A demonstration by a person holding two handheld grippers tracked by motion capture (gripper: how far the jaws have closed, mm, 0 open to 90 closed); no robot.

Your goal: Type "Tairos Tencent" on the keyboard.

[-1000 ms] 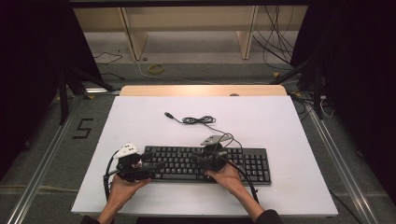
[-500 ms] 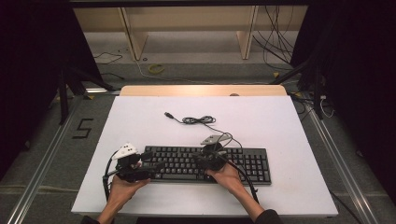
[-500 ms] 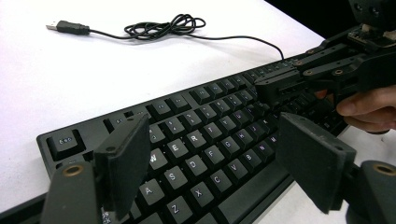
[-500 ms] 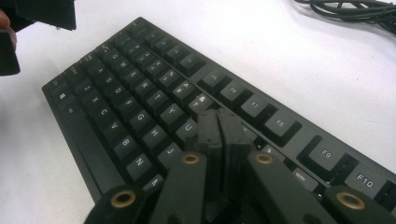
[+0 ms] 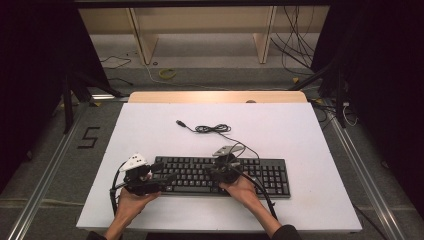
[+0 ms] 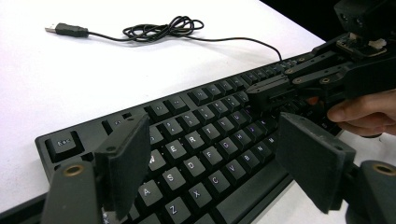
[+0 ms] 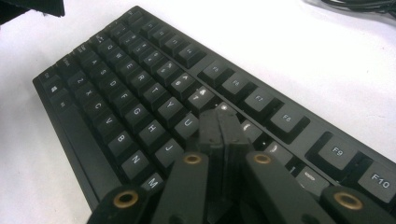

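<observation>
Keys are the business in hand, by the look of it: your right gripper [image 7: 219,126] has its jaws pressed flat together, empty, with the closed tip down among the keys around I and K, just beyond the J and U caps, used as a single poking finger. Whether the tip actually touches a cap I cannot tell. Your right hand [image 5: 243,189] sits at the near edge of the keyboard [image 5: 220,175], wrist low, tool pitched forward and down.

Your left gripper [image 6: 219,163] has its jaws spread wide and holding nothing, hovering over the near left end of the board, with the letter rows from Z and A out to R and T lying between and beyond the pads. Your left hand [image 5: 131,202] holds it nearly level, aimed along the keys toward the right tool.

The next move, I judge, calls for a short straight press and lift with the right tip; keep it square to one cap so it does not catch a neighbour.

Farther off, past the board's back edge, the cable [image 5: 212,128] lies coiled on the white table [image 5: 310,135], its plug [image 6: 65,30] loose and unconnected.
</observation>
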